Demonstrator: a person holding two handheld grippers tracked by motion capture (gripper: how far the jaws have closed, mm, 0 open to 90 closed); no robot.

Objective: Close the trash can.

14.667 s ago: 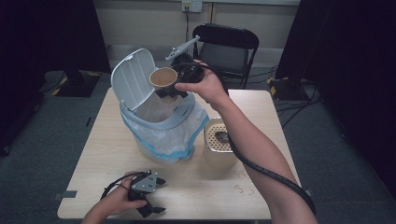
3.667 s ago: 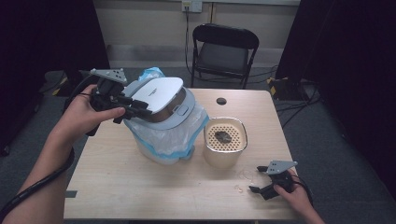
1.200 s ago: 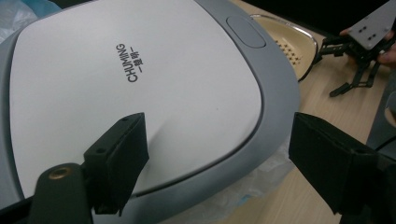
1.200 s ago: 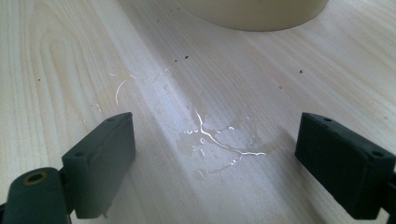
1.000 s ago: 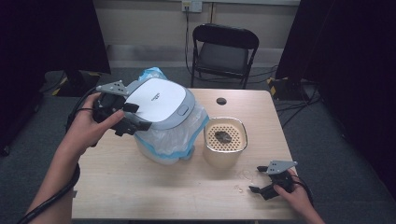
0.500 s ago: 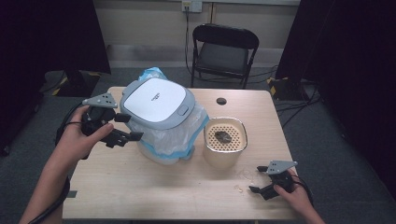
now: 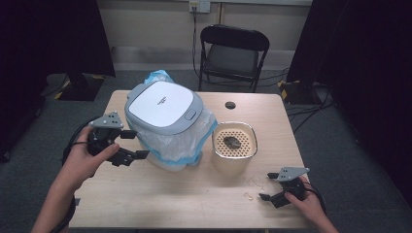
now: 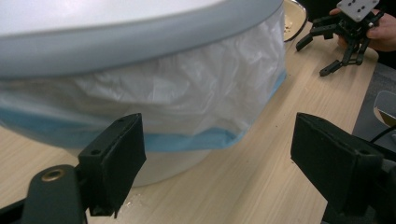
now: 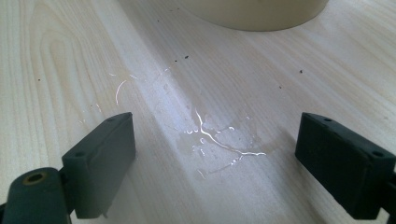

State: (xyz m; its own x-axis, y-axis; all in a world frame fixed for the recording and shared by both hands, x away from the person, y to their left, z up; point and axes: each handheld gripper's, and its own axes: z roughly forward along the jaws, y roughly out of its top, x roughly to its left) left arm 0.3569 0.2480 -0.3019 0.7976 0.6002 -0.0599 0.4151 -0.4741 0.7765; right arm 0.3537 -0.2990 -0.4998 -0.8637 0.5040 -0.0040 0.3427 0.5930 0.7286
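Observation:
A bin with a shut grey-and-white lid (image 7: 163, 103) and a white-and-blue plastic liner (image 7: 182, 145) stands left of the table's middle. My left gripper (image 7: 140, 143) hovers just left of the bin's side, open; its jaws have just opened a little further and hold nothing. In the left gripper view the liner (image 8: 177, 93) and lid rim (image 8: 116, 42) lie ahead of my left gripper (image 8: 219, 172). My right gripper (image 7: 266, 186) rests open near the front right edge. In the right gripper view my right gripper (image 9: 215, 163) straddles a wet patch (image 9: 219, 140).
A beige pot (image 7: 234, 145) with a strainer insert and a dark lump inside stands right of the bin. A small black disc (image 7: 230, 105) lies at the table's back. A black folding chair (image 7: 233, 53) stands behind the table. Droplets (image 7: 252, 187) mark the wood.
My left gripper has come away from the bin's lid, down and to the left, to the bin's side. The lid now lies flat and shut. The right hand has kept still.

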